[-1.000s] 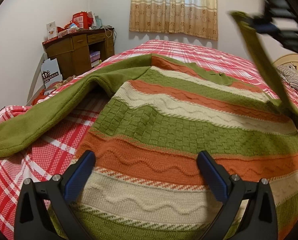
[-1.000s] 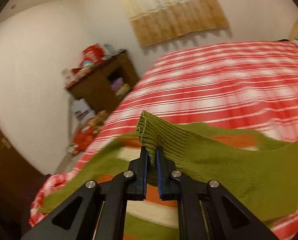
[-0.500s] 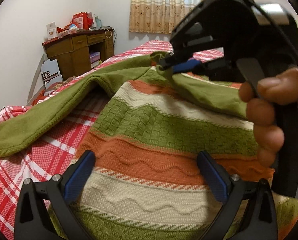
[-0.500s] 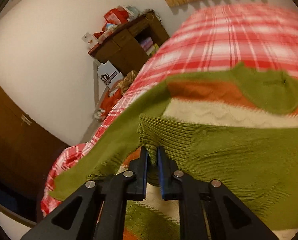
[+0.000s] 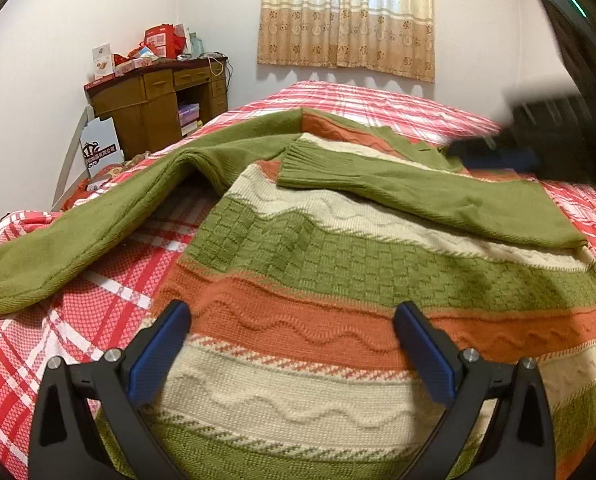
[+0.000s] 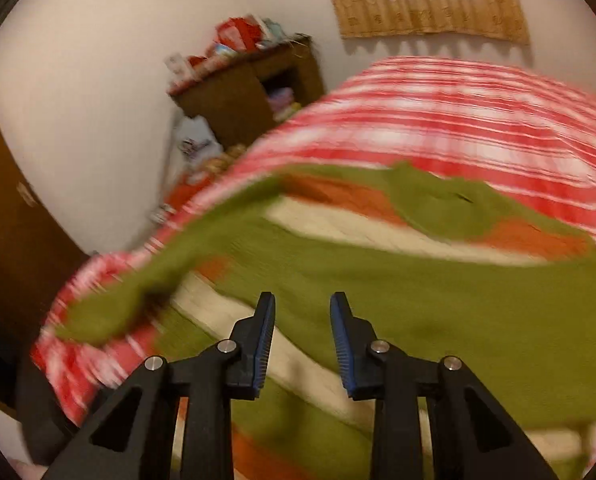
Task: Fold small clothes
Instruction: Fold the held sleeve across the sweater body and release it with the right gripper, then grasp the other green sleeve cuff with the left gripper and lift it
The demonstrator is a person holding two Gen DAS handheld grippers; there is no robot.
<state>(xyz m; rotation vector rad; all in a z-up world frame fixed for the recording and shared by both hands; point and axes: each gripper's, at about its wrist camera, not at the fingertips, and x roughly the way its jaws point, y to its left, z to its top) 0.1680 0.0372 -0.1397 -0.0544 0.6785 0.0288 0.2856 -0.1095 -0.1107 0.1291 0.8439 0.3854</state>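
Left gripper (image 5: pixel 292 354) jaws: spread wide, nothing between the blue pads; the striped knit shows in the gap.
Left gripper pose: held low over the near hem of the sweater (image 5: pixel 337 304), pointing across the bed toward the curtain (image 5: pixel 347 16). Whether the fingertips touch the knit cannot be told.
Right gripper (image 6: pixel 302 338) jaws: parted with a clear gap, holding nothing; green knit lies beyond the gap.
Right gripper pose: angled down over the folded sleeve (image 6: pixel 437 304), facing the desk (image 6: pixel 250 88) corner of the room. In the left wrist view it shows only as a dark blurred shape (image 5: pixel 537 148) at the right edge, above the sweater's far shoulder.
Sweater position: spread flat on the red plaid bedcover (image 5: pixel 78 320), bands of green, orange and cream running across it.
Right-side sleeve (image 5: pixel 417 196): folded across the chest, its ribbed cuff resting near the middle of the upper body.
Left-side sleeve (image 5: pixel 90 232): stretched outward over the bedcover toward the left edge, not folded in.
Left wrist view only: sharp detail of the knit bands, the cuff ribbing and the boxes on the desk (image 5: pixel 158 96).
Right wrist view only: the green neckline (image 6: pixel 445 204) at the far end of the sweater, and a dark wooden panel (image 6: pixel 14 240) on the left; this view is motion-blurred.
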